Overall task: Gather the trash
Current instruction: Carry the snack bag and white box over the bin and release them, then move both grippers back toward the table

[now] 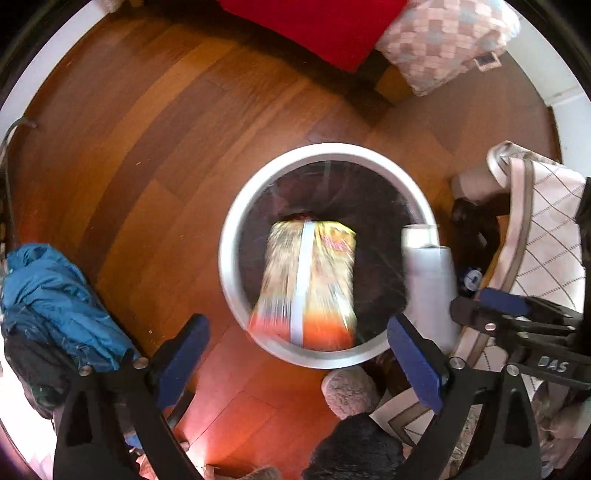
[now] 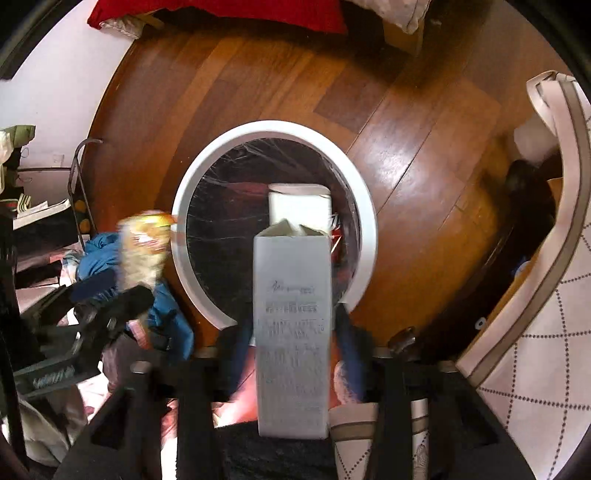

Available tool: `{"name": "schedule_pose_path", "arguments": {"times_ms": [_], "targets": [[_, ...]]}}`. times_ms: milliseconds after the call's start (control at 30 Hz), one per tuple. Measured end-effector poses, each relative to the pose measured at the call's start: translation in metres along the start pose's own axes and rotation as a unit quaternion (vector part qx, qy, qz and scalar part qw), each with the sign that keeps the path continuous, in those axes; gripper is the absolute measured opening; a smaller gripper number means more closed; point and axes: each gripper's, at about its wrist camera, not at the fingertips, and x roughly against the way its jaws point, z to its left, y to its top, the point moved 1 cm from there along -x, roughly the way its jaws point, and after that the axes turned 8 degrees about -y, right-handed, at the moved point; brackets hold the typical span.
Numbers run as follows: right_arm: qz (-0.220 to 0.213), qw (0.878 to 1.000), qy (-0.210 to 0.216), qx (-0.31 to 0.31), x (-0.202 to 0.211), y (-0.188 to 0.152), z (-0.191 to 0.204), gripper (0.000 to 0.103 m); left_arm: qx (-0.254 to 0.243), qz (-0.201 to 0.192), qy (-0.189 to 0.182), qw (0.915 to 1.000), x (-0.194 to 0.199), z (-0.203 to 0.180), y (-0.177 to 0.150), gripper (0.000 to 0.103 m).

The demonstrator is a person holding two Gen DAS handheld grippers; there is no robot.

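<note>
A round white trash bin (image 1: 229, 254) with a dark liner stands on the wooden floor; it also shows in the right wrist view (image 2: 181, 206). A yellow-orange snack bag (image 1: 310, 280), motion-blurred, is in the air over the bin's mouth, free of my left gripper (image 1: 299, 358), which is open just above the near rim. My right gripper (image 2: 291, 332) is shut on a white milk carton (image 2: 291, 325), held upright over the bin's near edge. The carton (image 1: 428, 280) appears at the bin's right rim in the left wrist view. The bag (image 2: 144, 243) shows blurred left of the bin.
A blue jacket (image 1: 55, 306) lies left of the bin. A patterned white bag (image 1: 546, 236) stands to the right. A red cushion (image 1: 317, 26) and a checked pillow (image 1: 443, 40) lie at the far side. Slippers (image 1: 351, 391) are near the bin.
</note>
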Motion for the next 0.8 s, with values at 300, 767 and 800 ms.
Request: {"name": "schedule_pose_path", "arguments": {"times_ms": [300, 767, 800], "targets": [[-0.037, 0.997, -0.065, 0.025, 0.012, -0.010, 0.005, 0.103, 0.014, -0.071, 0.045, 0.9964, 0.023, 0.002, -0.030, 0.098], [-0.134, 0.982, -0.125, 0.046, 0.073, -0.081, 0.013, 0.103, -0.004, -0.150, 0.082, 0.9854, 0.087, -0.027, -0.092, 0.098], [-0.139, 0.982, -0.124, 0.045, 0.077, -0.086, 0.015, 0.103, -0.006, -0.153, 0.081, 0.9849, 0.091, -0.030, -0.096, 0.098]]}}
